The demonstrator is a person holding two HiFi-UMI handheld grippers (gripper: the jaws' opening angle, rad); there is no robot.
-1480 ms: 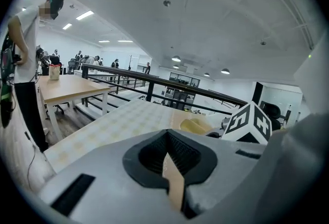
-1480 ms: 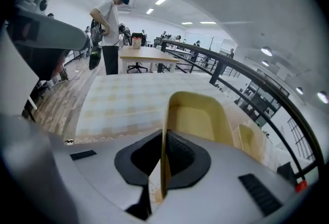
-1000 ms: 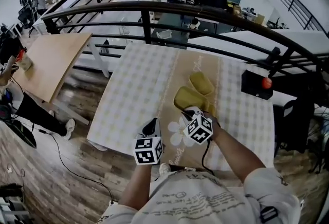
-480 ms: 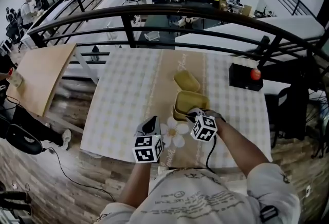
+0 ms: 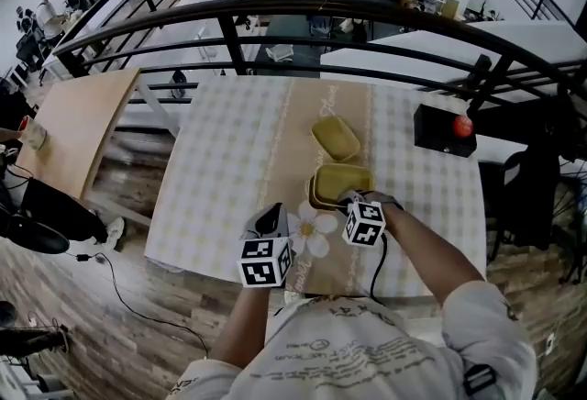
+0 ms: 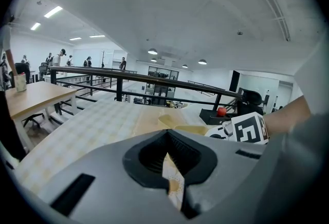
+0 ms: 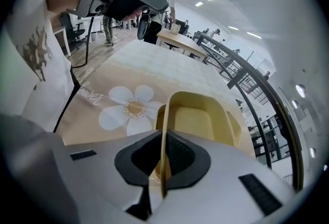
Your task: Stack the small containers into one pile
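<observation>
Near the front edge of the table (image 5: pixel 211 169), head view: the right gripper (image 5: pixel 344 199) pinches the near wall of a yellow held container (image 5: pixel 341 180), which looks set into a lower container (image 5: pixel 314 198) just right of the flower print (image 5: pixel 312 233). A far container (image 5: pixel 335 138) sits alone further back, apart from the pair, with a black box (image 5: pixel 443 128) to its right. The left gripper (image 5: pixel 269 222) hovers at the near left, carrying nothing. Left gripper view: left gripper (image 6: pixel 165 153) jaws pressed together with only cloth showing through the slit; the held container (image 6: pixel 193 128) is ahead to the right. Right gripper view: right gripper (image 7: pixel 163 166) jaws clamp the thin near wall of the held container (image 7: pixel 193 120), with the lower container's rim (image 7: pixel 234 125) showing outside it. These look like light, thin, fairly stiff plastic tubs that are smooth and may slip. Best hold is a rim pinch on a straight wall, as here.
</observation>
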